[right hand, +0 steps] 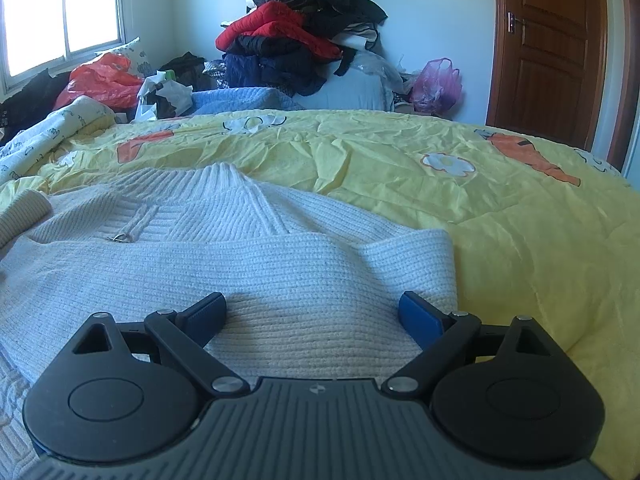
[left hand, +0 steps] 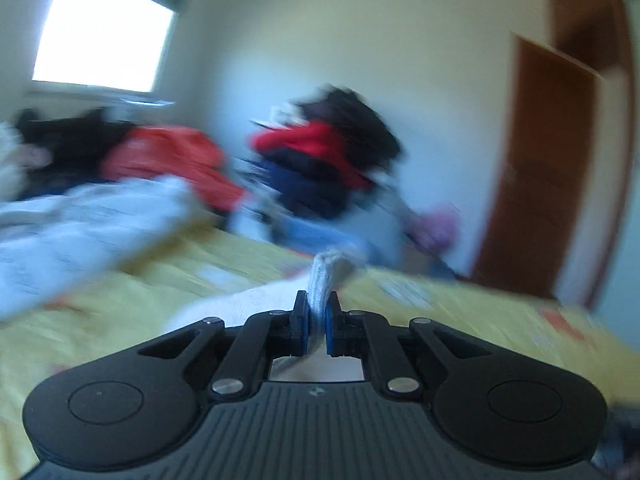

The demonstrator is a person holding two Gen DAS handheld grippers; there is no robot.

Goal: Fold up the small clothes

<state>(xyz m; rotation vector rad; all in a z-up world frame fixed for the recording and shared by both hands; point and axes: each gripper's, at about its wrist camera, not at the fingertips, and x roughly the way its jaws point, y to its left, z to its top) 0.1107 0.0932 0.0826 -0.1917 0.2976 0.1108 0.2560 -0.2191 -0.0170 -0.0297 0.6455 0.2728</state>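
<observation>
A white knitted sweater (right hand: pixel 248 248) lies spread on the yellow bedspread (right hand: pixel 460 208), collar toward the far side, one sleeve folded across its body. My right gripper (right hand: pixel 316 312) hovers open just above the sweater's near part, its blue pads (right hand: pixel 420 318) wide apart with nothing pinched. In the blurred left wrist view my left gripper (left hand: pixel 318 320) is shut on a fold of the white knit (left hand: pixel 326 276), which sticks up between the pads; more of the sweater (left hand: pixel 240 308) trails to the left below it.
A tall pile of red, black and dark blue clothes (right hand: pixel 296 36) stands at the far side of the bed. Orange bags (right hand: pixel 100 80), a pink bag (right hand: pixel 436 84) and a patterned white blanket (right hand: pixel 52 132) lie around it. A brown door (right hand: pixel 548 48) is at right.
</observation>
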